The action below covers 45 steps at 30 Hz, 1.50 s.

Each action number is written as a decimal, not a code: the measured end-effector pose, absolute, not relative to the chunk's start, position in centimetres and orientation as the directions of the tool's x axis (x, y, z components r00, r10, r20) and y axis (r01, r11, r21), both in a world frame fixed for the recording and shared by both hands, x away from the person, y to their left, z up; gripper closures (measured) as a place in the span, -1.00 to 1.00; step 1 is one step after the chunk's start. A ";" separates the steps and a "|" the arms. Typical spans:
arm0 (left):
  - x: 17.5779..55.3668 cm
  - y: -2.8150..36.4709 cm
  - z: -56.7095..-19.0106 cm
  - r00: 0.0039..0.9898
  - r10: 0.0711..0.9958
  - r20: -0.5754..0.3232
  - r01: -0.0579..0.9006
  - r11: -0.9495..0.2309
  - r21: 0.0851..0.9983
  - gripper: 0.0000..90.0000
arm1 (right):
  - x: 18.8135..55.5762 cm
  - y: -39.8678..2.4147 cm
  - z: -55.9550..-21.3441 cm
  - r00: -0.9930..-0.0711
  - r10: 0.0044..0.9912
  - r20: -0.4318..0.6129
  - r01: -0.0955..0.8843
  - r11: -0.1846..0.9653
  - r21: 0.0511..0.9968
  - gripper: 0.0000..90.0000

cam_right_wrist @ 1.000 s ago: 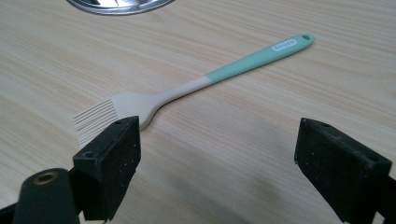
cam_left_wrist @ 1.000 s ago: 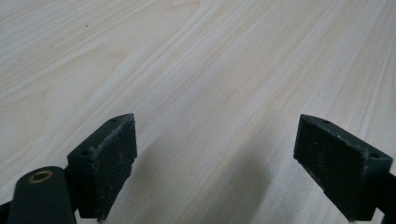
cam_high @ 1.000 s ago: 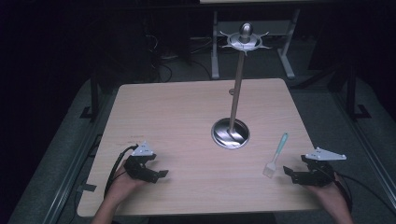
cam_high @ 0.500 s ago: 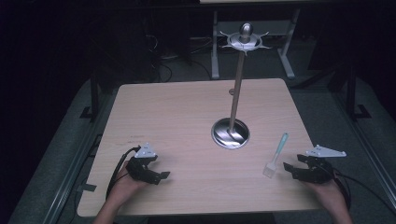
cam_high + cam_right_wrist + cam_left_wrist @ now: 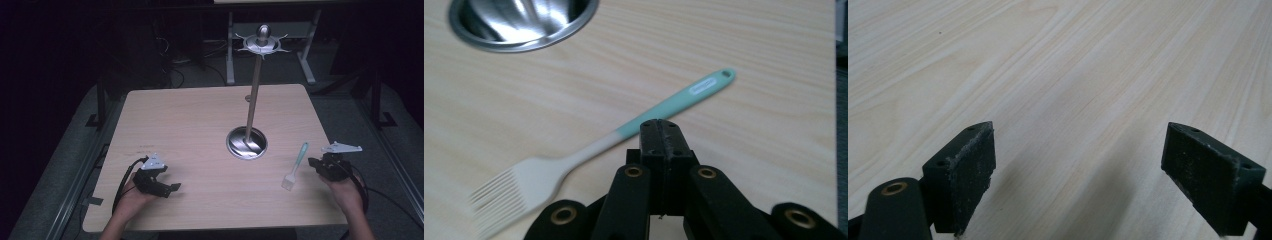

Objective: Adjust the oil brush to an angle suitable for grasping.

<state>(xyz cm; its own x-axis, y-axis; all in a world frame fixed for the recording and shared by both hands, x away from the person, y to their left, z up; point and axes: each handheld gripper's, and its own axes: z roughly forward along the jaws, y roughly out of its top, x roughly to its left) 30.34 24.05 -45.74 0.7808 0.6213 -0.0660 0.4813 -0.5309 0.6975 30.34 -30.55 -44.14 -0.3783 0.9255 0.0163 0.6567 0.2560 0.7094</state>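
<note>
Holding a gripper in each hand, I am working at the near edge of the wooden table (image 5: pixel 190 120). My right gripper (image 5: pixel 320 165) is sitting at the table's right side, and its jaws have just been closing: in the right gripper view they are pressed flat against each other with nothing between them. Just beyond their tips the pastry brush (image 5: pixel 624 135) is lying flat on the wood, apart from the jaws, and I am not touching it. Its mint-green handle is pointing away toward the far right in that view, with a small hole at its end, and its pale bristles are fanning out toward the near left. From the high view the brush (image 5: pixel 295 167) is lying just beside my right gripper, on its left, handle toward the far side and bristles toward me.

My left gripper (image 5: pixel 167 188) is resting near the left front corner, well apart from the brush. In the left gripper view its two black jaws are standing wide, with bare wood grain between them.

Between my hands and farther back, the round steel base (image 5: pixel 246 142) of a stand is sitting on the table, with a wooden pole (image 5: pixel 253 92) rising upright from it to a metal top with short hooks (image 5: pixel 261 44). The base's shiny rim (image 5: pixel 519 25) is also showing at the top left of the right gripper view, near the brush but not touching it.
</note>
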 end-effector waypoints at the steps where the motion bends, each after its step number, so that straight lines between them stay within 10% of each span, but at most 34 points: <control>1: 30.4 23.9 -45.8 0.784 0.617 -0.064 0.479 -0.536 0.696 -0.70 | 30.8 -30.5 -44.2 -0.365 0.931 0.006 0.660 0.255 0.706 1.00; 45: 30.1 24.3 -46.1 0.788 0.613 -0.056 0.471 -0.542 0.697 -0.70 | 38.2 -31.8 -46.9 -0.305 0.952 -0.013 0.690 0.230 0.686 1.00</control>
